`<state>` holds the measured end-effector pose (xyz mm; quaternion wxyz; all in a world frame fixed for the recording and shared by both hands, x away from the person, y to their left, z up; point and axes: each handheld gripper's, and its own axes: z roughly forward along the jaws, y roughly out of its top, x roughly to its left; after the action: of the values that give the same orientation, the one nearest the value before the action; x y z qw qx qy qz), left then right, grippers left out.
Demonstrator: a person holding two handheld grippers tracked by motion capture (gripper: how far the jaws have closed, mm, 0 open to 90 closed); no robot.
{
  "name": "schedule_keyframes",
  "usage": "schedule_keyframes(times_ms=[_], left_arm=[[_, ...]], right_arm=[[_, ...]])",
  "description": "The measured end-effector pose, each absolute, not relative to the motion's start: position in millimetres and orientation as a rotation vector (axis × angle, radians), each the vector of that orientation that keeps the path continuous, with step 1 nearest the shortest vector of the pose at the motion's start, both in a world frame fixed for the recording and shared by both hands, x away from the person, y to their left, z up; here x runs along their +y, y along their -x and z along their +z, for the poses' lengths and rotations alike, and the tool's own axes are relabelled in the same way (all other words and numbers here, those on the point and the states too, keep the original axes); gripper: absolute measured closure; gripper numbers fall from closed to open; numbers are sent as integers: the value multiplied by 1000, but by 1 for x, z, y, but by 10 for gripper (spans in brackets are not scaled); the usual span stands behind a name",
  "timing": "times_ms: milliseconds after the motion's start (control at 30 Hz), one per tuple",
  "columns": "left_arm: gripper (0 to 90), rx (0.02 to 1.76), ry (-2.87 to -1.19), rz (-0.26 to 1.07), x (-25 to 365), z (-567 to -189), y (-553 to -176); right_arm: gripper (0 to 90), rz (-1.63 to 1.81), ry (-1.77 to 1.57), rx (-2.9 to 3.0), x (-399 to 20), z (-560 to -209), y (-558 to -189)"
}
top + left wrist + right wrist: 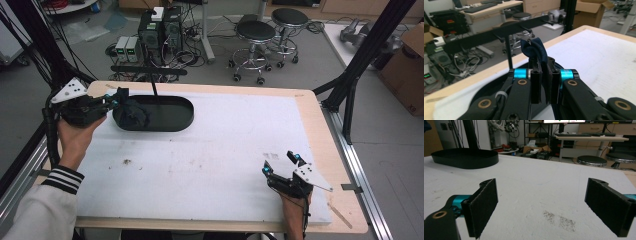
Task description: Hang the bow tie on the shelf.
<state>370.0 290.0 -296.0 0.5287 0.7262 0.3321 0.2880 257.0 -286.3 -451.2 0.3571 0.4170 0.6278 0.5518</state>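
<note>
A black oval tray (170, 117) lies at the back left of the white mat (210, 145). My left gripper (118, 98) is over the tray's left end, shut on a dark blue cloth (134, 114) that bunches down into the tray. In the left gripper view the cloth (537, 48) sticks up between the pressed pads, and my left gripper (544, 86) is seen from behind. My right gripper (281, 164) rests open at the mat's front right. Its pads (482, 206) stand wide apart over bare mat, and the tray (465, 158) lies far off at the left.
The wooden table edge (327, 130) borders the mat on the right. A black bar on a post (150, 72) stands just behind the tray. Stools (256, 37), computers and cables sit on the floor beyond. Black frame posts (360, 60) rise at the right.
</note>
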Motion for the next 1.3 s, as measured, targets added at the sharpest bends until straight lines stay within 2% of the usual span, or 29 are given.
schedule_keyframes(times_ms=[867,1300], left_arm=[[845,847,-1649,774,287,-260,-435],[845,880,-1683,826,288,-267,-459]], right_arm=[[104,1427,-1078,1626,-286,-451,-257],[105,1426,-1068,1620,-286,-451,-257]])
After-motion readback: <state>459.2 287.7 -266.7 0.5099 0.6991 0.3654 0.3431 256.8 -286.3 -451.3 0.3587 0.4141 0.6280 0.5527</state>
